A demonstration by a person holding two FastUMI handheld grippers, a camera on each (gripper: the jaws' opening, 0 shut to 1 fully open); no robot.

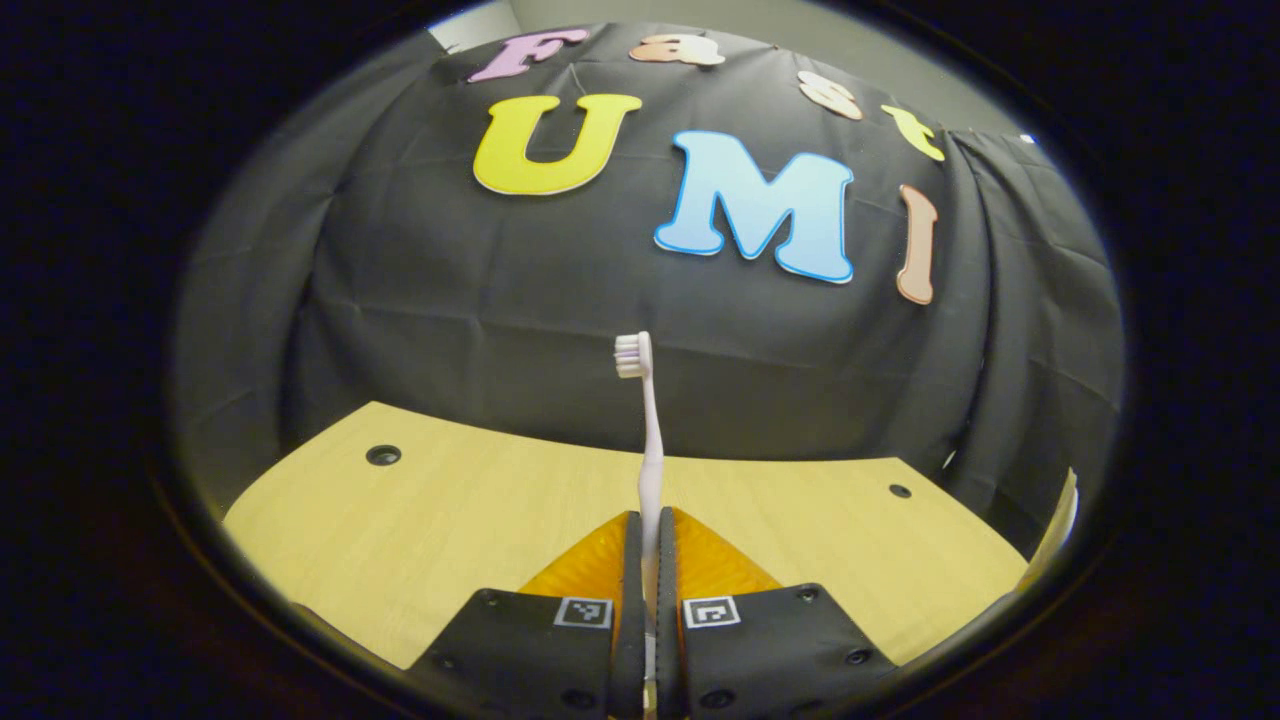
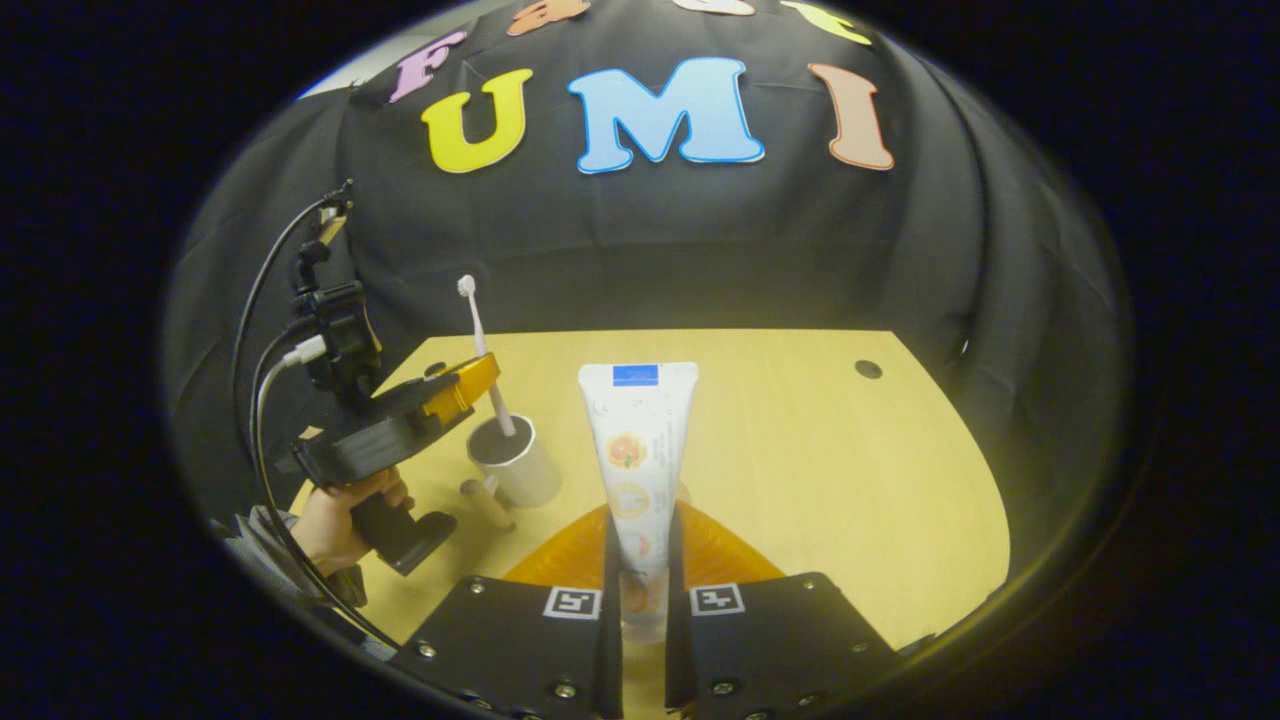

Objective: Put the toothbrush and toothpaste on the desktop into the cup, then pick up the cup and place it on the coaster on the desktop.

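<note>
In the left gripper view, the left tongs (image 1: 648,545) are clamped on the toothbrush (image 1: 650,440), upright, bristles up. In the right gripper view, the right tongs (image 2: 640,545) pinch the toothpaste (image 2: 638,440), long axis upright; the cup (image 2: 515,460) stands on the bench (image 2: 800,450) to their left, with the toothbrush handle angling into its mouth.

In the right gripper view, the cup (image 2: 515,460) stands on the desktop (image 2: 800,460), left of the toothpaste (image 2: 638,440). The toothbrush (image 2: 485,355) rises over the cup, its lower end inside. A coaster (image 2: 487,503) lies just before the cup.
</note>
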